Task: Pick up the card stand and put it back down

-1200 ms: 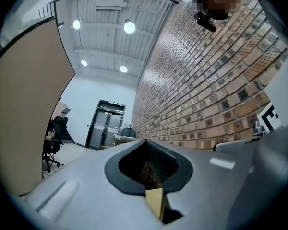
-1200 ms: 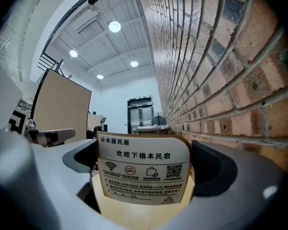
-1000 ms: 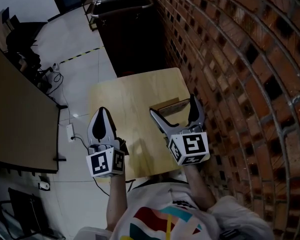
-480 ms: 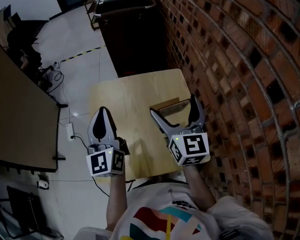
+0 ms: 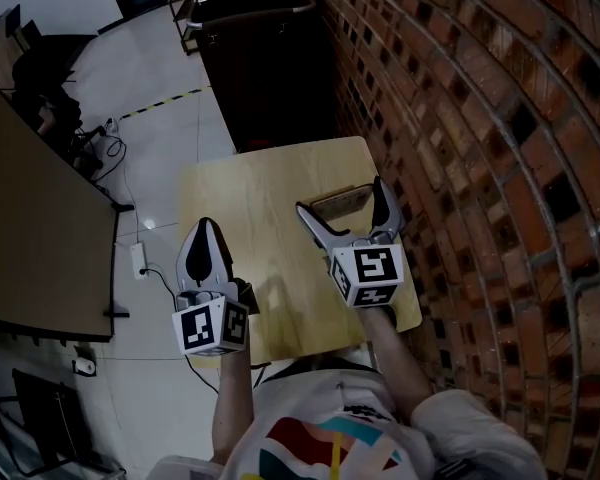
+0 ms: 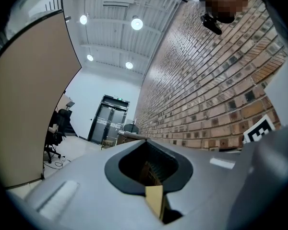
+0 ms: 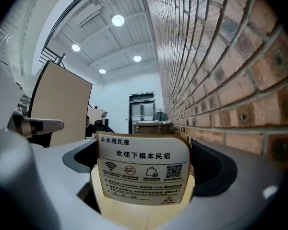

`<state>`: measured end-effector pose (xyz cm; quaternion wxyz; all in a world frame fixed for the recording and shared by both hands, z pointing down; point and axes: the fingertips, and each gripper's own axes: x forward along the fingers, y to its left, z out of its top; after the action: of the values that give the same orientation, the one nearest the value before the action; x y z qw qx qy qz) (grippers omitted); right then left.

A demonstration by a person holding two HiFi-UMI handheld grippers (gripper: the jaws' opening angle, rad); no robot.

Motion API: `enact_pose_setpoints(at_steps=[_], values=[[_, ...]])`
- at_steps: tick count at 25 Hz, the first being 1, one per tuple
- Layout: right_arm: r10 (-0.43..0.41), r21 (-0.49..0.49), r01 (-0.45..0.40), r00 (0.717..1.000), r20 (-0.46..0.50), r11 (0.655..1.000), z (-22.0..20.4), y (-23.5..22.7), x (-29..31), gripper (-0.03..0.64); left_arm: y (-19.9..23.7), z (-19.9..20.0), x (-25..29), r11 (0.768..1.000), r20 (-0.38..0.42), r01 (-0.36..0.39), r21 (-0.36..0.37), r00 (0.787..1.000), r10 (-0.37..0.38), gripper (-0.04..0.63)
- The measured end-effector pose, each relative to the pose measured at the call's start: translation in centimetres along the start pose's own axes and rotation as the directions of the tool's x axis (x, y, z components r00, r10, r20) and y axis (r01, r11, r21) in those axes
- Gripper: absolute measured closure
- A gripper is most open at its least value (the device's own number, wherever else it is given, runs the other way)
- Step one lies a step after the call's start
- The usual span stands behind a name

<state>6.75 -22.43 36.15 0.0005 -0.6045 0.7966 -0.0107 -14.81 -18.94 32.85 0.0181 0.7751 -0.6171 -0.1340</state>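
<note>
The card stand is a small wooden-framed sign standing near the right edge of the light wooden table. My right gripper is open, with one jaw on each side of the stand and a small gap on both sides. In the right gripper view the card stand fills the space between the jaws, its printed white face toward the camera. My left gripper hovers over the table's left front part, jaws together, holding nothing. In the left gripper view the left gripper shows only a narrow slit.
A brick wall runs close along the table's right side. A dark cabinet stands just beyond the table's far edge. A tan partition and floor cables lie to the left.
My right gripper has moved forward, so its open jaws now reach further along both sides of the card stand. The left gripper has stayed put.
</note>
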Motion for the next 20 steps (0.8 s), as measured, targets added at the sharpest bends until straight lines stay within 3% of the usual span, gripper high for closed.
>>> enact_pose_setpoints(at_steps=[8,15,20], values=[[-0.040,-0.025,0.036,0.988,-0.152,0.999,-7.7,-2.7,10.2,0.041,2.6,-3.1,0.7,0.999,-0.078,-0.048,-0.008,0.996,0.047,0.589],[-0.087,-0.011,0.088,0.946,-0.312,0.996,-16.3,-4.9,17.5,0.041,6.5,-5.6,2.0,0.993,-0.142,-0.119,0.006,0.983,0.119,0.589],[-0.108,0.007,0.120,0.917,-0.384,0.993,-20.2,-5.5,20.0,0.041,9.0,-7.0,2.4,0.985,-0.175,-0.169,0.019,0.970,0.170,0.589]])
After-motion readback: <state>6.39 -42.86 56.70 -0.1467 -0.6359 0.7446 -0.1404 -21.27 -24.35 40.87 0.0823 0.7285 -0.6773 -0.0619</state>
